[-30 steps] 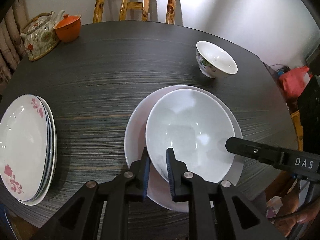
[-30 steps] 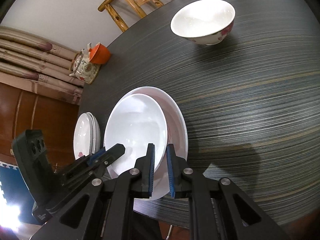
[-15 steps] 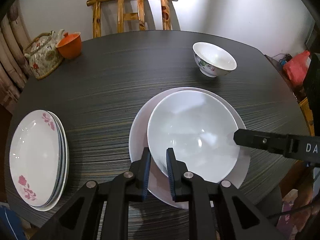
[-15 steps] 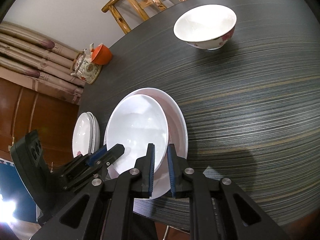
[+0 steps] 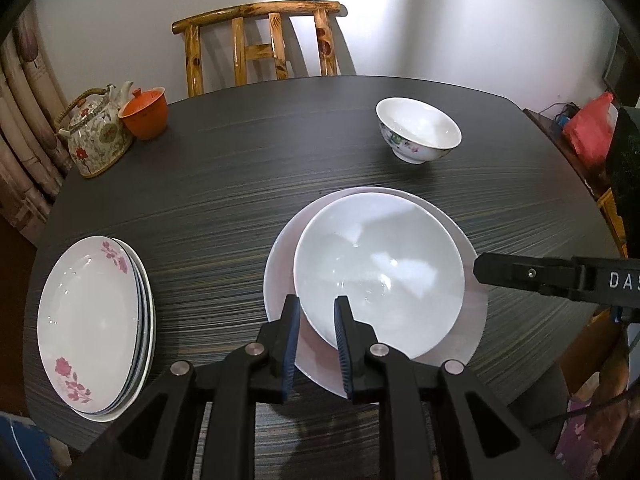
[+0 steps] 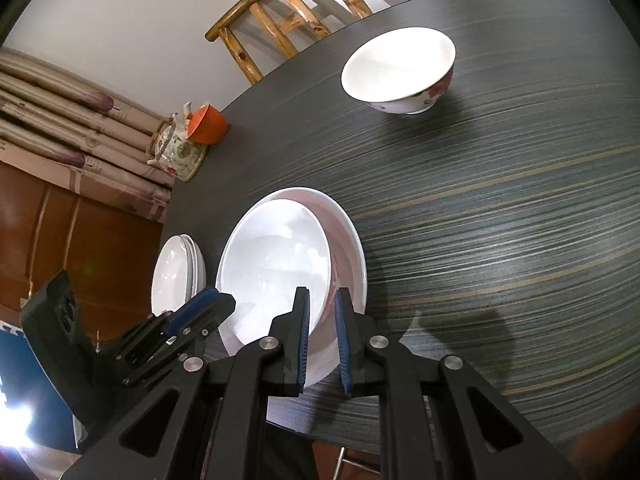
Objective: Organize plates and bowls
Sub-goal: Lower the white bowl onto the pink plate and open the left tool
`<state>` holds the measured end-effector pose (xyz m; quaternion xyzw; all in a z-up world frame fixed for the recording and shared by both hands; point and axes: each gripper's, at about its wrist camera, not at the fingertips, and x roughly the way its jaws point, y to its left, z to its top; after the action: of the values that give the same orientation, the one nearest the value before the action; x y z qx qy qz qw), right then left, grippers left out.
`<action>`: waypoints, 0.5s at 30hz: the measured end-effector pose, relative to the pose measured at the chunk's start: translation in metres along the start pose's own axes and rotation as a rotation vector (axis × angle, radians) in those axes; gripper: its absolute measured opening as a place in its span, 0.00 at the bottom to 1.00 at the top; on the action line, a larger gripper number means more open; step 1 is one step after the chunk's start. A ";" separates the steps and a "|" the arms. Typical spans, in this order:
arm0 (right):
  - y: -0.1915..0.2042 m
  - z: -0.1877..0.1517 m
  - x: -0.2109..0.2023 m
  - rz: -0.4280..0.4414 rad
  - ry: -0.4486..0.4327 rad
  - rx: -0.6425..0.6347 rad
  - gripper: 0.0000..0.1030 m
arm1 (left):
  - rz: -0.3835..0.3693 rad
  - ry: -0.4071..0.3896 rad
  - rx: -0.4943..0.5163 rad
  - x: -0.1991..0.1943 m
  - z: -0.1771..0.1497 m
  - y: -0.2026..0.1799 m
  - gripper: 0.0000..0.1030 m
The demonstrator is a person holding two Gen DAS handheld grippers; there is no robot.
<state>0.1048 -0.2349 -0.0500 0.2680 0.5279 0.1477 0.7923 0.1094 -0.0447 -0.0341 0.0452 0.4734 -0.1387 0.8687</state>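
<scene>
The big white bowl point(image 5: 380, 272) sits on a big plate point(image 5: 280, 280) in the middle of the desk point(image 5: 240, 168). The left hand-held gripper point(image 5: 316, 320) has just been opening a little, with the near rim between its pads. The right hand-held gripper point(image 6: 322, 320) pinches the other rim. A stack of flowered plates point(image 5: 92, 320) looks done. 1 small flowered bowl point(image 5: 418, 130) stands far off, not sorted yet.

You read only white letters "DAS", cut off by frame edge, on black right gripper point(image 5: 560, 278) at 3 o'clock.
</scene>
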 end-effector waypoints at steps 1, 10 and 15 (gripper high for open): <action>0.000 -0.001 0.000 0.002 -0.002 0.002 0.14 | 0.001 -0.004 -0.004 -0.002 0.000 0.002 0.17; -0.002 -0.005 -0.011 0.020 -0.023 -0.001 0.14 | -0.007 -0.021 -0.064 -0.018 -0.007 0.020 0.18; -0.006 -0.008 -0.016 0.039 -0.031 0.013 0.15 | -0.013 -0.013 -0.095 -0.022 -0.015 0.026 0.21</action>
<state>0.0908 -0.2459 -0.0440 0.2854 0.5112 0.1554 0.7956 0.0932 -0.0128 -0.0247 0.0001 0.4742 -0.1221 0.8719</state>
